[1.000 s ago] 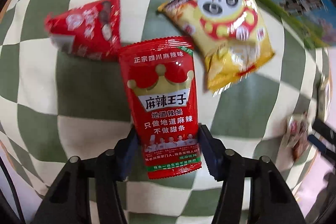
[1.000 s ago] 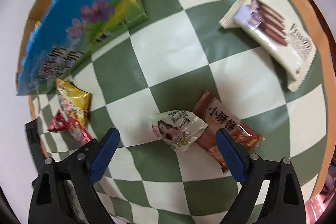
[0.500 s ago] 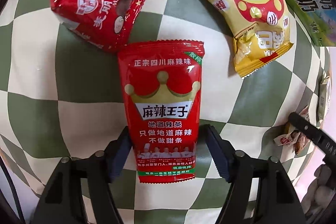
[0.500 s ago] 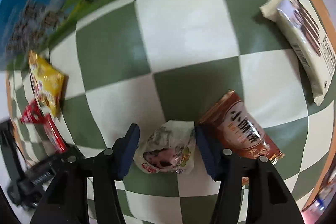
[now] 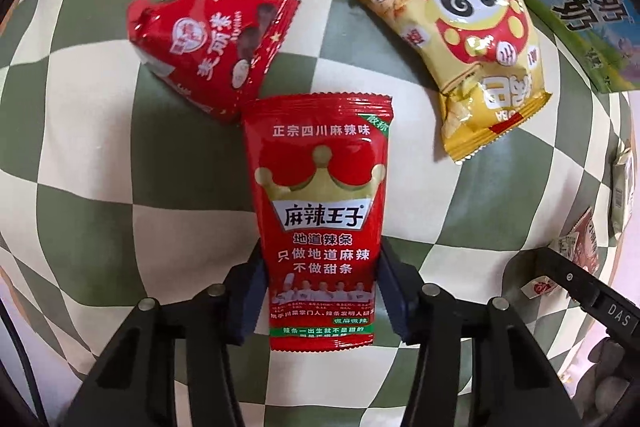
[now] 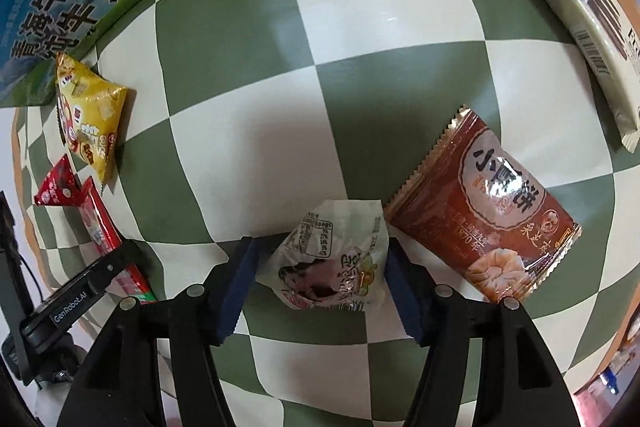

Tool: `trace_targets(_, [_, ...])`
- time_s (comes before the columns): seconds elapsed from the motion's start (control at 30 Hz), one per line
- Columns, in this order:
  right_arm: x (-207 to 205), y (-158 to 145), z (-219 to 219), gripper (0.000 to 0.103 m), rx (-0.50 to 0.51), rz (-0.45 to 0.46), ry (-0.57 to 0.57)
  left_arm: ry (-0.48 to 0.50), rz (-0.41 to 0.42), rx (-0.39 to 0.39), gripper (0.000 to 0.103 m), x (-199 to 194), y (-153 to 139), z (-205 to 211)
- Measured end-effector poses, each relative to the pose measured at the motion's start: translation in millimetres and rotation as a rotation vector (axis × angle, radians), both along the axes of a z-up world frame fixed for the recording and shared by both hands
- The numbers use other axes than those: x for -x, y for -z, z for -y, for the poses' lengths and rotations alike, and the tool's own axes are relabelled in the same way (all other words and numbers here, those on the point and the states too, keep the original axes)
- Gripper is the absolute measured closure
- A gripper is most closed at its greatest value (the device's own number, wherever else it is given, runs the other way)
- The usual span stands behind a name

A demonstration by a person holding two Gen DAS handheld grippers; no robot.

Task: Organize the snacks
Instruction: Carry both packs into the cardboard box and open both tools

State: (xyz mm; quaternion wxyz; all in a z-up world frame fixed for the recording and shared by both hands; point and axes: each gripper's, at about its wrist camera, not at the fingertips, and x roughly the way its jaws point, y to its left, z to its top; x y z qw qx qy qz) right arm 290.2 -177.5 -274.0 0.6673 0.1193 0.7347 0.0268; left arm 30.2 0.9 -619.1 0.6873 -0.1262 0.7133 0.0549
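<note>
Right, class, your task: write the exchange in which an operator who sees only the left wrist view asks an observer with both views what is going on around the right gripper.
Operator: My left gripper holds the red crown packet. What has the right gripper got?
Observer: The right gripper has its pads against both sides of a crumpled white packet.
Operator: Is anything lying close to that one?
Observer: A brown packet lies flat just to its right, with one corner at the white packet.
</note>
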Motion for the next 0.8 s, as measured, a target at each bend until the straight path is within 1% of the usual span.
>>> trace_targets(0.03, [1,2,-12,0.038,0.011,0.014,-0.009,0.005,0.001,-0.001,0.056,-1,-2,6])
trace_targets(0.1, [7,1,-13,0.041,0.025,0.035,-0.021,0.017,0.004,-0.001,0.057,-1,-7,11])
trace_targets(0.13, [15,1,-17,0.047,0.037,0.051,-0.026,0.028,0.002,-0.004,0.057,-2,-9,16])
trace_targets(0.17, [21,-1,-18,0.049,0.037,0.067,-0.027,0.038,-0.001,-0.007,0.057,-2,-11,20])
trace_targets(0.3, [28,-6,-22,0.052,0.021,0.082,-0.026,0.086,-0.008,-0.004,0.057,4,-16,38])
trace_targets(0.47, [32,-21,-22,0.053,-0.017,0.094,-0.022,0.09,0.0,0.033,0.057,7,-27,49])
trace_targets(0.6, [35,-35,-23,0.053,-0.062,0.109,-0.011,0.102,0.029,0.052,0.057,2,-49,56])
trace_targets(0.67, [35,-45,-24,0.053,-0.085,0.119,-0.011,0.114,0.052,0.067,0.057,0,-65,58])
trace_targets(0.77, [31,-66,-19,0.053,-0.13,0.138,-0.01,0.136,0.098,0.088,0.057,-4,-94,66])
trace_targets(0.8, [28,-77,-19,0.053,-0.143,0.149,-0.01,0.14,0.112,0.1,0.057,-7,-103,67])
